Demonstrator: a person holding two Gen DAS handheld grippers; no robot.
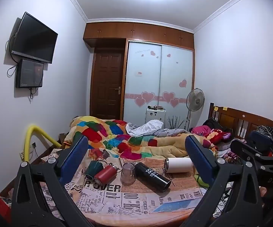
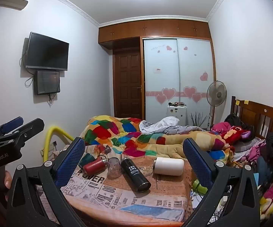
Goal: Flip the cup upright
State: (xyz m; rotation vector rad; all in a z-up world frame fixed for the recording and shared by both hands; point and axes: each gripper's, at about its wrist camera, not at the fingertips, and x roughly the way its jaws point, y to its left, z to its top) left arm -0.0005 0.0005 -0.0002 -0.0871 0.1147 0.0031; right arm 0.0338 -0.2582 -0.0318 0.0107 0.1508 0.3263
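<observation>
Both grippers hang above the near edge of the table [image 1: 136, 204], and neither one has anything in it. The left gripper [image 1: 136, 160] stands with its blue pads wide apart, framing the whole row of drinkware in the lower middle of its frame. The right gripper [image 2: 134, 158] is spread just as wide, and holds nothing either.

On the newspaper-print tablecloth [image 2: 106, 193], five vessels sit in a loose line. At the left end of the row, a dark green cup [image 1: 93, 167] lies tipped over, touching a red flask [image 1: 106, 174] that lies on its side with its open mouth toward the camera. Just right of that stands a clear glass cup [image 1: 127, 173], mouth down on the cloth. Next, a black tumbler [image 1: 152, 176] with white lettering lies on a slant, its base end toward the lower right. Farther right, a white tumbler [image 1: 178, 165] lies sideways, steel rim pointing left, close by the left gripper's right-hand pad.

Behind the table, across the middle of the frame, a patchwork quilt [image 1: 117, 136] covers the bed.
</observation>
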